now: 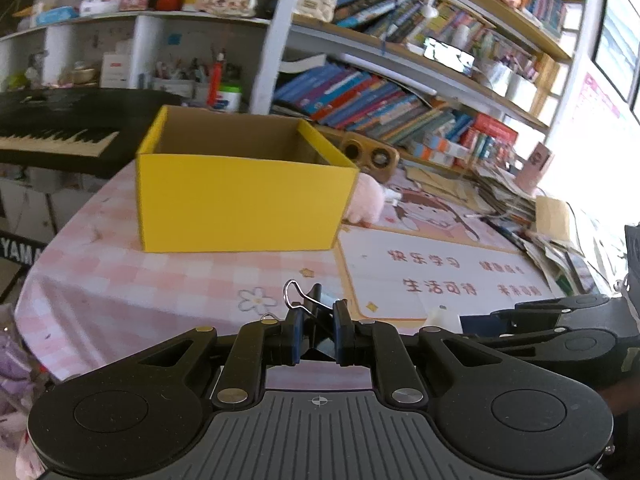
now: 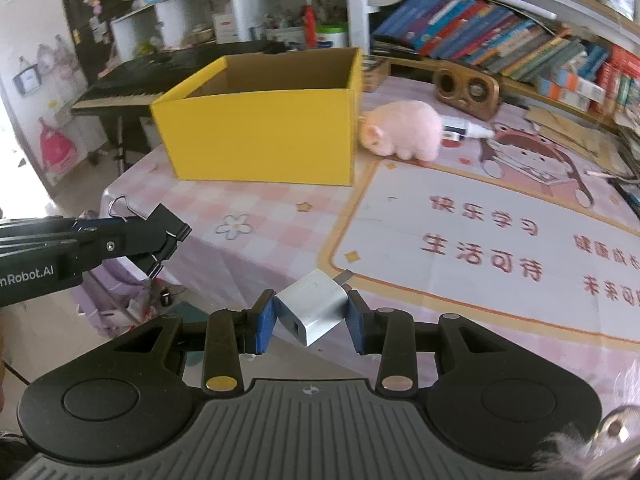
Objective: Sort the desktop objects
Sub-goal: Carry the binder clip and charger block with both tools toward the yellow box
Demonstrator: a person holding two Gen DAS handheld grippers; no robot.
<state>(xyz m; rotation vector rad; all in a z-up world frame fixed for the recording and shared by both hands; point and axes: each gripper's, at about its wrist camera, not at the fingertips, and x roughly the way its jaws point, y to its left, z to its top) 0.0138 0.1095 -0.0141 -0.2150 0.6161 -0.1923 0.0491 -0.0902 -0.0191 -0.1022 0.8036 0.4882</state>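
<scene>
Yellow cardboard forms an open box [image 1: 244,196] standing on my bench [image 1: 120,280], which is covered by a pink checked cloth with a printed cartoon mat beside it. My left gripper [image 1: 316,332] has its fingers closed on a black binder clip [image 1: 316,312], one silver wire handle sticking up; the clip is held in the air near the front edge of the bench, well short of the box. My right gripper [image 2: 312,320] has its fingers clamped on a white charger plug [image 2: 314,306], tilted, with its metal prongs pointing away toward the mat. From the right wrist view the left gripper [image 2: 160,236] shows at the left edge, the binder clip [image 2: 166,236] at its tip. A pink plush toy [image 2: 400,132] lies just beside the box's right wall [image 2: 260,132]. Behind it sits a brown wooden speaker [image 2: 466,92]. A black keyboard [image 2: 132,88] and crowded bookshelves [image 1: 400,92] fill the background.
</scene>
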